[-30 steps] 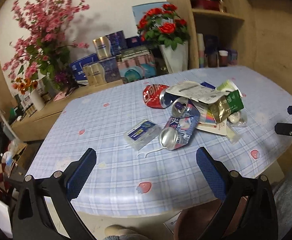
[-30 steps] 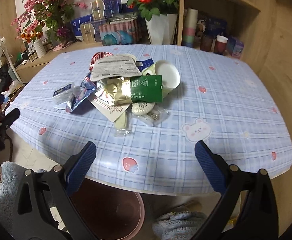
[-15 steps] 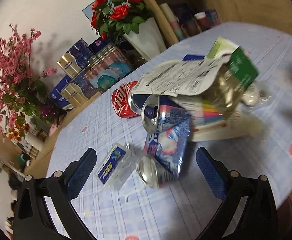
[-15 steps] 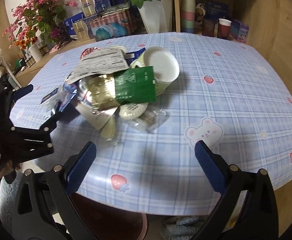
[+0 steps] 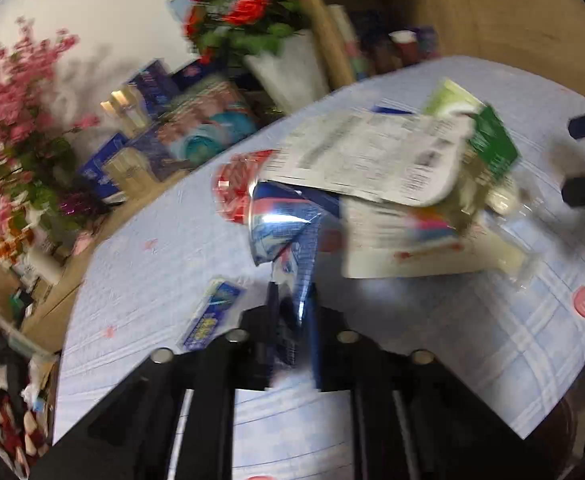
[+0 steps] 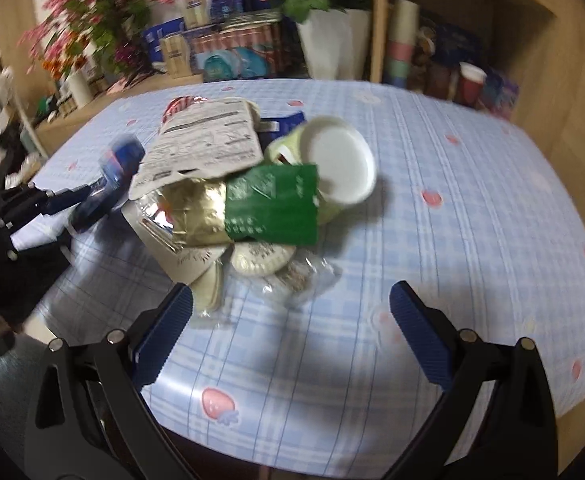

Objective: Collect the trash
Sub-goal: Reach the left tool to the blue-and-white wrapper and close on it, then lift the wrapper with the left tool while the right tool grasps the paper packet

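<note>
One round table (image 6: pixel 472 208) in a blue plaid cloth printed with strawberries filled both views, with the trash heaped near its middle. Behind it stood a white vase of red roses (image 6: pixel 328 40) and, further left, a spray of pink blossoms (image 5: pixel 16 128) beside stacked gift boxes (image 6: pixel 228 52).

At the top of the heap lay a printed paper sheet (image 6: pixel 212 140), overlapping a gold-and-green foil pouch (image 6: pixel 252 208). A pale green paper cup (image 6: pixel 332 164) lay on its side just right of the pouch, its white base turned toward the right wrist camera. A crushed red can (image 5: pixel 232 188) sat at the far left edge of the heap, partly under the paper. Clear plastic wrappers (image 6: pixel 292 276) and a round white packet (image 6: pixel 260 256) lay at the near edge.

The left gripper (image 5: pixel 292 320) had its jaws closed on a crushed blue can (image 5: pixel 284 232), which rose at a tilt from between the fingers at the left side of the heap; motion blur smeared its print. A small blue-labelled packet (image 5: pixel 212 316) lay flat on the cloth just left of that gripper.

The right gripper (image 6: pixel 292 320) hovered over the near edge of the table with its jaws spread wide and nothing between them, the wrappers lying just ahead of its left finger (image 6: pixel 164 332).
</note>
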`<state>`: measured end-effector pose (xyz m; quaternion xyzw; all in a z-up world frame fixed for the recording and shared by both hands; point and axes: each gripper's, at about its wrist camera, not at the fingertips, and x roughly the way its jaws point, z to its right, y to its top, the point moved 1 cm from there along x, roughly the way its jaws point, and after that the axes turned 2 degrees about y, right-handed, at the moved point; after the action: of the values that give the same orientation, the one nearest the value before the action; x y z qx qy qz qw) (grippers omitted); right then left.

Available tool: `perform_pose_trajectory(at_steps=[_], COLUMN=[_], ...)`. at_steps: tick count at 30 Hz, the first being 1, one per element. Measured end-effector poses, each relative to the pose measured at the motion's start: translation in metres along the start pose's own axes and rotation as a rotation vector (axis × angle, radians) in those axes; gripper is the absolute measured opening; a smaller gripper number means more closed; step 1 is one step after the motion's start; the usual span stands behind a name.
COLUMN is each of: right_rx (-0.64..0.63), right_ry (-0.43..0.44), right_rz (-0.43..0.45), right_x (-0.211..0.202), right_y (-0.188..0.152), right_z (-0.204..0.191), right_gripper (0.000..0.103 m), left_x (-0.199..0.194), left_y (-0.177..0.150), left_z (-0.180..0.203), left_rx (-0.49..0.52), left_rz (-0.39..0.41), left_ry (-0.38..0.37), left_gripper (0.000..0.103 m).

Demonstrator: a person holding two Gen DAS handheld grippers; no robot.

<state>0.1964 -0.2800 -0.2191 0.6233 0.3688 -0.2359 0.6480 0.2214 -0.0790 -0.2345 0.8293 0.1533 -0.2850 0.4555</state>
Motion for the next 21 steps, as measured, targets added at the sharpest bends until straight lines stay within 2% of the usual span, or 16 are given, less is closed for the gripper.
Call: perform_pose_trajectory(at_steps=[5,10,15,21], right_rx=[-0.129,-0.216,-0.468,-0.578], right_ry=[-0.031,-0.015,-0.155,-0.178], right_rz=[0.015,0.029,0.026,0.014], right_x=[0.006,0.014,0.036,0.065], right_y=[0.014,0.027,0.044,0.069], right_z=[-0.017,-0.035,-0.07,-0.094], right_gripper=[0.097,0.093,0.087,0.084], left_x=[-0.005,-0.013,-0.021,-0.032], left_y=[0.003,-0.001,-0.002,-0.003], left_z=[-0.051,-0.079,-0.089,-0.097], left_rx=[-0.241,-0.391,-0.47,-0.511], left_rz=[-0.007,0.005,0.014,0.032], left_ry=[-0.113,-0.188,-0.221,-0.219], left_gripper=[0.005,0.005,0.005,0.005])
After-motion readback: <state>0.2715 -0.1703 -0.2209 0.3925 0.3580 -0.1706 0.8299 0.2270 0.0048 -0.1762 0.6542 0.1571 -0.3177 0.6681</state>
